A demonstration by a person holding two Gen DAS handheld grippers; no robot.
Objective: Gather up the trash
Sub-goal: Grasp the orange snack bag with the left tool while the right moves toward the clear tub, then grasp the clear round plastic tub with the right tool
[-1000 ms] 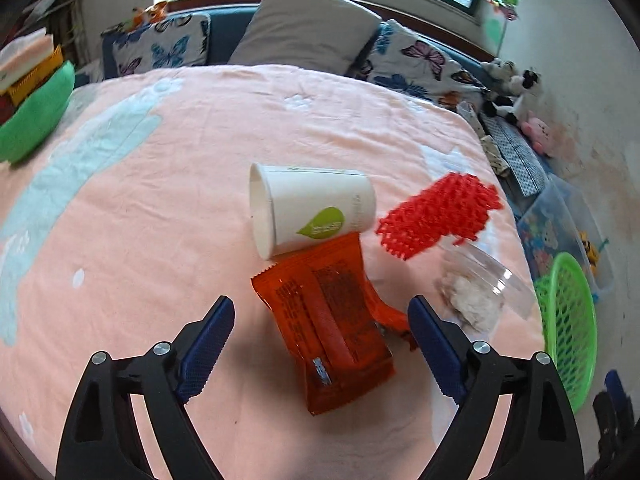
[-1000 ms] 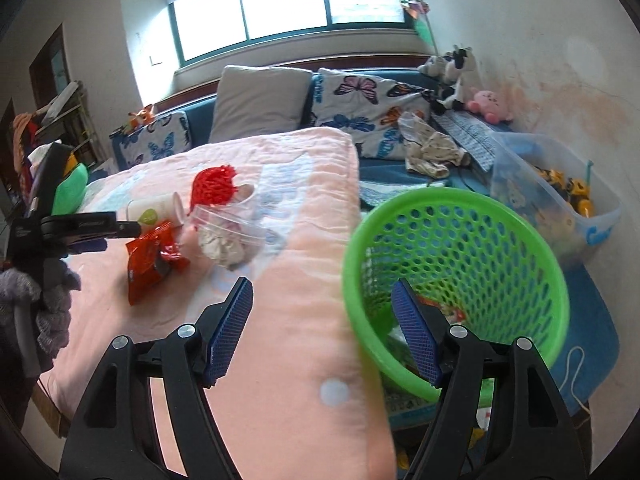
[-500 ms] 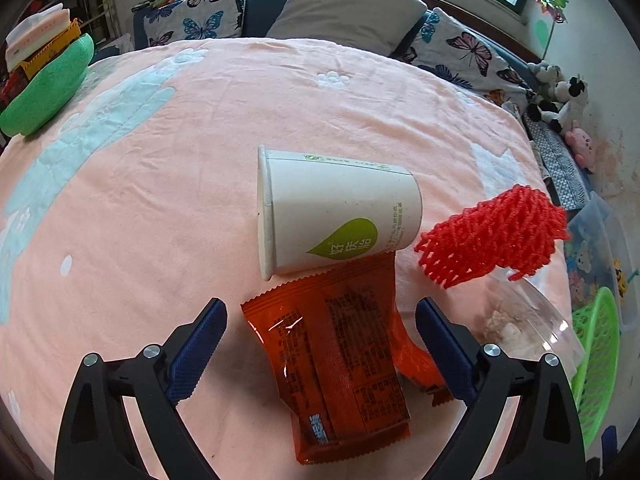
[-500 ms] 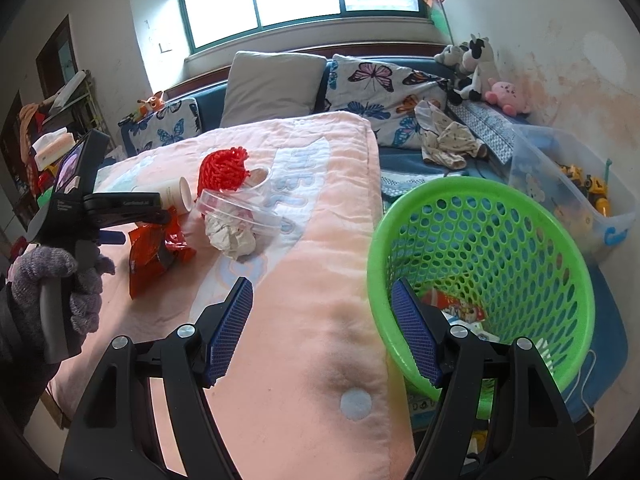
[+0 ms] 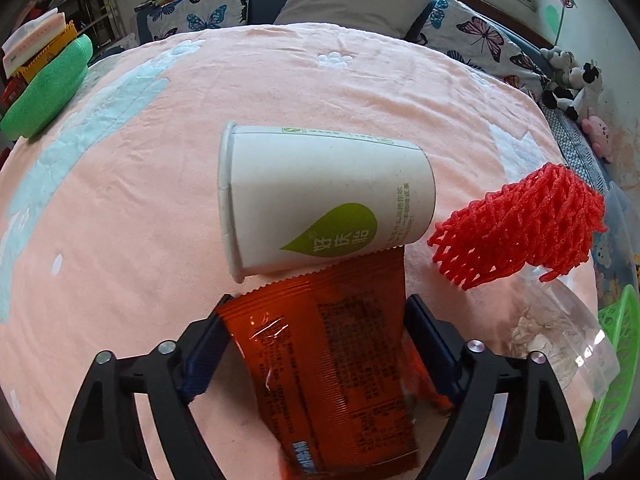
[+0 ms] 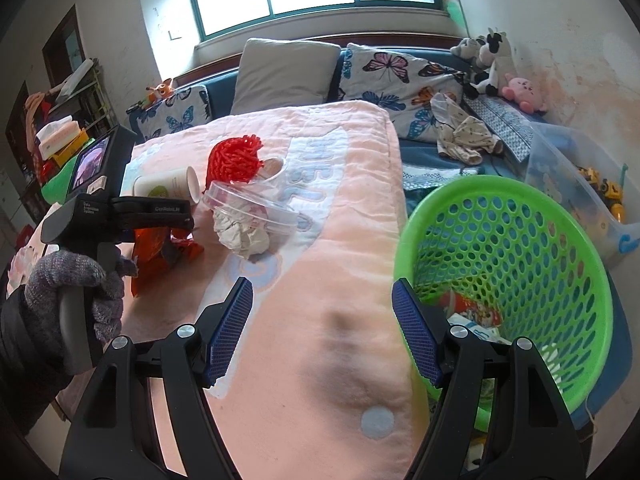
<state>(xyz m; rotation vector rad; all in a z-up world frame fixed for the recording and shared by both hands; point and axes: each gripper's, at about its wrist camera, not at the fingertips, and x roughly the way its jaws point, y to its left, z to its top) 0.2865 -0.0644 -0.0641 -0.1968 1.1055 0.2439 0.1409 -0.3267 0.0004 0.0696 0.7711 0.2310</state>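
An orange snack wrapper [image 5: 328, 360] lies flat on the pink blanket [image 5: 140, 200]. My left gripper [image 5: 319, 300] points down over it, jaws closing, one pad at each side edge of the wrapper without squeezing it. Just beyond lies a white paper cup [image 5: 320, 196] on its side. To its right are a red foam net [image 5: 520, 228] and a clear plastic container [image 5: 560, 332] with crumpled tissue. My right gripper [image 6: 323, 284] stands open over the blanket's near corner, nothing between its fingers. The green basket [image 6: 520, 208] beside it holds some trash.
A gloved hand [image 6: 76, 280] holds the left gripper's handle. Pillows [image 6: 284, 68] line the bed's far end, and plush toys [image 6: 492, 60] sit by the wall. A clear bin of toys [image 6: 580, 184] stands behind the basket. A green cushion [image 5: 44, 92] lies at the left.
The left gripper has come down and in over the orange wrapper, and its jaws have narrowed to the wrapper's edges. The right gripper drifted slightly along the bed's edge, still open.
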